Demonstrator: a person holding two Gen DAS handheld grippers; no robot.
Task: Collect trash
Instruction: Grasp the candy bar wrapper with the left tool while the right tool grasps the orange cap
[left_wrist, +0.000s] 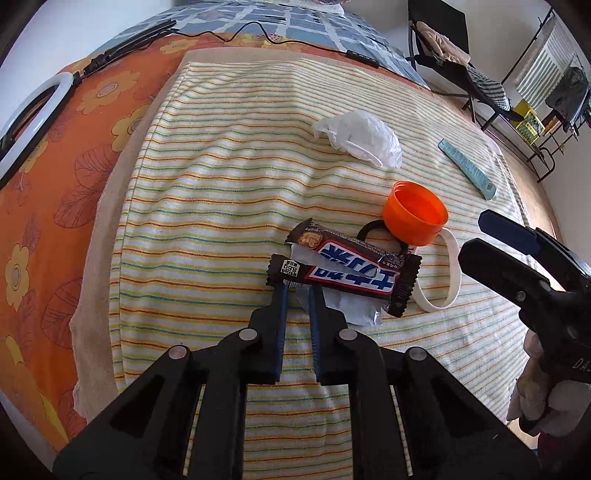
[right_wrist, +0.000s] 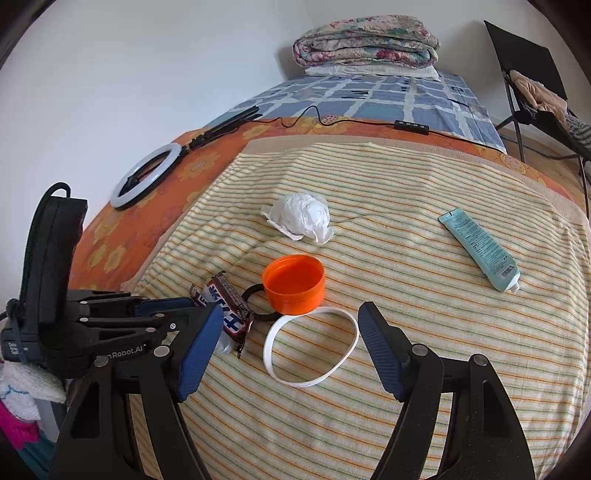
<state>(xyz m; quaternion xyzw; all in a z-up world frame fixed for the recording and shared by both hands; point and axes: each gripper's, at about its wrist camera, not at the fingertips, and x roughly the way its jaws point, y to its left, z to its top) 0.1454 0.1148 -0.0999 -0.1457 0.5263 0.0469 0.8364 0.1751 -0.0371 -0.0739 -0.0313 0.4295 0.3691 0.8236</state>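
A bed (right_wrist: 122, 236) with an orange flowered cover carries a striped terry towel (right_wrist: 424, 332), on which lie a crumpled white tissue (right_wrist: 303, 218), an orange plastic cap (right_wrist: 295, 282), a brown candy-bar wrapper (left_wrist: 343, 266), a white rubber band (right_wrist: 312, 345), a black hair tie (right_wrist: 255, 299) and a teal squeeze tube (right_wrist: 480, 247).

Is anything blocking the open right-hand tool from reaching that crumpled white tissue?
Partly. The right tool hovers open over the white band, and the orange cap sits on the striped towel between it and the crumpled tissue. Going over the cap looks unobstructed.
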